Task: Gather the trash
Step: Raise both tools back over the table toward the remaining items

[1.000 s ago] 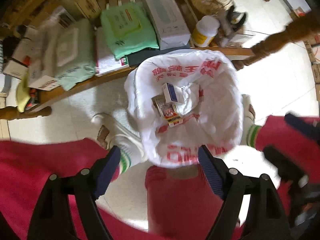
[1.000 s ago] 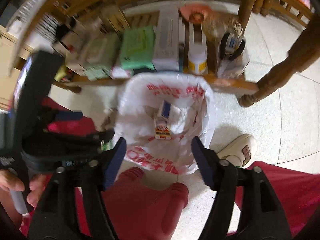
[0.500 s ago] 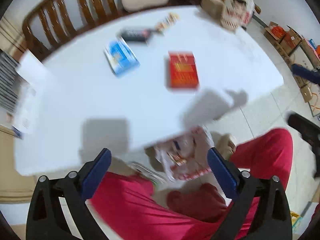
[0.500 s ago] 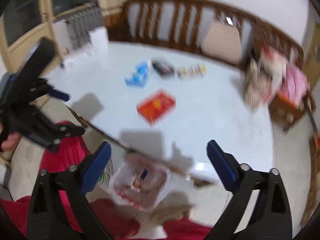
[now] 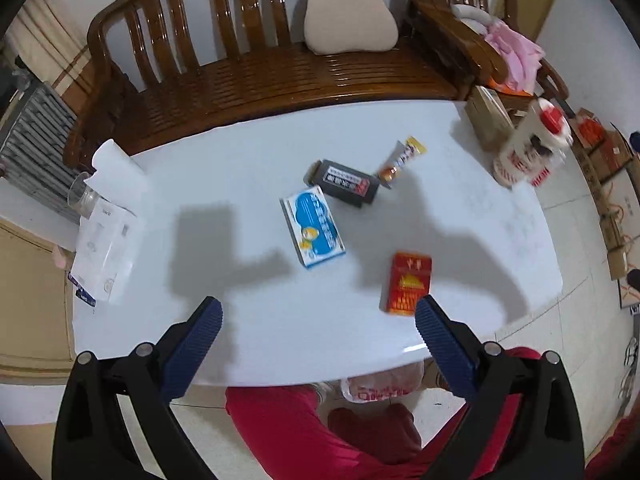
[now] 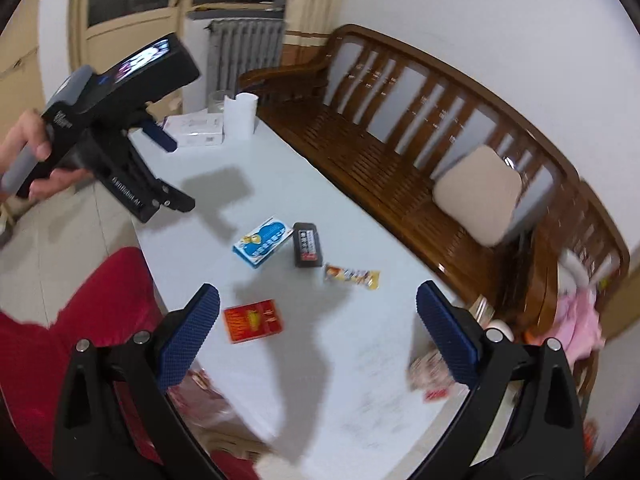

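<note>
On the white table (image 5: pixel 248 332) lie a red box (image 5: pixel 407 283), a blue-and-white box (image 5: pixel 314 227), a black box (image 5: pixel 345 183) and a snack wrapper (image 5: pixel 401 160). The same red box (image 6: pixel 253 321), blue box (image 6: pixel 263 241), black box (image 6: pixel 306 244) and wrapper (image 6: pixel 352 275) show in the right wrist view. My left gripper (image 5: pixel 316 326) is open and empty above the near table edge. My right gripper (image 6: pixel 318 322) is open and empty above the table. The white trash bag (image 5: pixel 384 384) sits under the table edge, mostly hidden.
A wooden bench (image 5: pixel 280 76) with a beige cushion (image 5: pixel 350 34) stands behind the table. White papers (image 5: pixel 106 252) and a glass (image 5: pixel 80 196) lie at the table's left end, a red-capped white jar (image 5: pixel 532 148) at the right. The person's red-clad legs (image 5: pixel 304 432) are below.
Both grippers have risen from over the trash bag below the table to above the tabletop. The view has gone from the bag's contents to the items on the table. Both stay open.
</note>
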Tool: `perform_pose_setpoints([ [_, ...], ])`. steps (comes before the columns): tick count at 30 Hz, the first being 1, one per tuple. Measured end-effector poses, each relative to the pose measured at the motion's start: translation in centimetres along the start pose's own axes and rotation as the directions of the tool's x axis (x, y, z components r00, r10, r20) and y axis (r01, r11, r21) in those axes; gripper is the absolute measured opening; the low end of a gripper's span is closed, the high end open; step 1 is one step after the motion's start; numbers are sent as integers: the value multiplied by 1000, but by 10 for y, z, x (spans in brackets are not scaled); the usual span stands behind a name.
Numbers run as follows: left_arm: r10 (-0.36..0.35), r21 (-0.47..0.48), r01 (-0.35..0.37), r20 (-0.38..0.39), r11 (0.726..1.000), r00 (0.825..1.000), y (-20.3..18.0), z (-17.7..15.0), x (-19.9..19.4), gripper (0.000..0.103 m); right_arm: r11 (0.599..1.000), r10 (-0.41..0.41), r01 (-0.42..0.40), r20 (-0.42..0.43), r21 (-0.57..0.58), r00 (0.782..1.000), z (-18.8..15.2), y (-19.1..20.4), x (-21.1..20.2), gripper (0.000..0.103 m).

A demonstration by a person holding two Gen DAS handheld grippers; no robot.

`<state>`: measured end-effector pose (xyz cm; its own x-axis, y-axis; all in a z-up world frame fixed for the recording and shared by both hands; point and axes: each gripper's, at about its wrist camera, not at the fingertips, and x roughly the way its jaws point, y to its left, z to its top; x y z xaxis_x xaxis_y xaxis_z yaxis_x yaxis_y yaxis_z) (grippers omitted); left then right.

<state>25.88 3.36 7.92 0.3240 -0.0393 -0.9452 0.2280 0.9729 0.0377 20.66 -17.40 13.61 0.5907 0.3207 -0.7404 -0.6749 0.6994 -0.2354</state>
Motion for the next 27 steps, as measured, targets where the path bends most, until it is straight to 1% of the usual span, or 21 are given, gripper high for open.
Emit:
perform_pose_setpoints([
  [3,26,-1,-26,-25,1000,999,0,20,13,95,998,8,-9,-25,-67,1000,12,-20,10,96],
  [6,42,5,-42,-62,999,997,-3,33,32,95,992,32,-38,-53,-119,998,21,-38,25,96],
  [7,45,3,-45,-83,999,996,-3,38,43,95,989,50,-60,-71,-137,996,25,-44,34,96],
  [13,32,-14,-35,-157,999,987,1,54,89,95,966,52,-89,-156,-242,986,38,-58,86,96],
  [15,26,-15,-29,-180,999,983,1,58,106,95,957,75,-125,-193,-263,978,41,-60,104,96],
  [18,37,-6,-39,-204,999,978,1,63,128,95,933,84,-164,-248,-321,965,44,-56,131,96],
  [20,32,-12,-35,-220,999,975,2,66,141,95,920,85,-184,-282,-346,956,44,-54,152,96],
  [21,24,-20,-30,-230,999,973,4,67,148,95,914,97,-207,-305,-350,947,43,-53,164,96],
  [24,0,-51,-13,-260,999,966,10,67,170,95,896,109,-242,-342,-372,933,36,-49,188,96],
  [27,-5,-69,-15,-283,998,959,14,67,193,95,877,104,-270,-391,-397,915,27,-45,219,96],
])
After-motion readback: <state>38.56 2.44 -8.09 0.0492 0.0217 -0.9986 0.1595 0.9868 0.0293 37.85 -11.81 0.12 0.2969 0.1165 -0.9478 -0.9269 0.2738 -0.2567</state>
